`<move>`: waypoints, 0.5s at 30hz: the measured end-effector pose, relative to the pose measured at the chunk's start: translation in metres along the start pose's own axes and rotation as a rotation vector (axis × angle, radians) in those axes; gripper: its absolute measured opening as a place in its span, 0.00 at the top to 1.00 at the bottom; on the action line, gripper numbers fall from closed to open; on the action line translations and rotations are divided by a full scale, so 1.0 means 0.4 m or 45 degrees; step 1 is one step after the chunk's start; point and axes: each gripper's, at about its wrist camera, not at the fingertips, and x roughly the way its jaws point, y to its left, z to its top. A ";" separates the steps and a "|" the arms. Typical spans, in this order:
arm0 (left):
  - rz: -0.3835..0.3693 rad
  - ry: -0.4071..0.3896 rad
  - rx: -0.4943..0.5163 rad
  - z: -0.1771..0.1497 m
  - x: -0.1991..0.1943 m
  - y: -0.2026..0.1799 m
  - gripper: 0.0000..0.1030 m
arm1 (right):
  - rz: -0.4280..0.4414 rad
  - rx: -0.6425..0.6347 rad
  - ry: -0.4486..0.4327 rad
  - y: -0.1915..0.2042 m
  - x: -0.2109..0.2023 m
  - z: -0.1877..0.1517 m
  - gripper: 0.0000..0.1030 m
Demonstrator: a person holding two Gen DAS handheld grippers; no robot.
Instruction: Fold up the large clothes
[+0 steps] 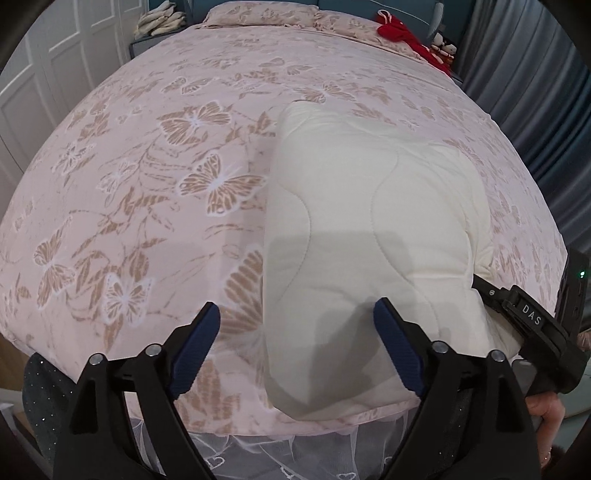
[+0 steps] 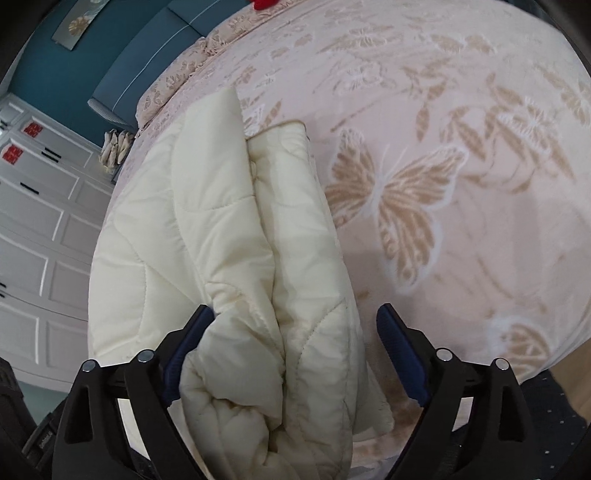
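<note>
Coat [image 1: 369, 221], folded, bed [image 1: 147, 184] edge at 6 o'clock. Left gripper [image 1: 297, 347] spread, empty; right gripper [image 2: 295, 347] spread, straddling hem. Risk: puffy fold springs open, slides off.

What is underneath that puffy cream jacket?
The cream quilted jacket lies folded on a pink bedspread printed with tan butterflies. The bedspread runs on beneath it, but whatever else sits directly under the jacket is covered.

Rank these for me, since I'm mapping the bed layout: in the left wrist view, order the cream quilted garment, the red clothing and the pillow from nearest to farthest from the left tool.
1. Cream quilted garment: just ahead of the left tool, at the bed's near edge.
2. Red clothing: far right corner.
3. Pillow: at the bed's head; nearly as far as the red clothing, a close call.
</note>
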 end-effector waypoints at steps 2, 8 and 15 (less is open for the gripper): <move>-0.003 0.005 0.001 0.000 0.006 0.003 0.18 | 0.008 0.007 0.007 0.000 0.005 -0.002 0.15; -0.022 0.018 -0.011 -0.001 0.027 0.010 0.14 | -0.055 -0.046 -0.007 0.037 -0.002 -0.012 0.15; -0.022 0.011 0.022 -0.001 0.037 0.003 0.13 | -0.285 -0.315 -0.006 0.128 -0.009 -0.005 0.15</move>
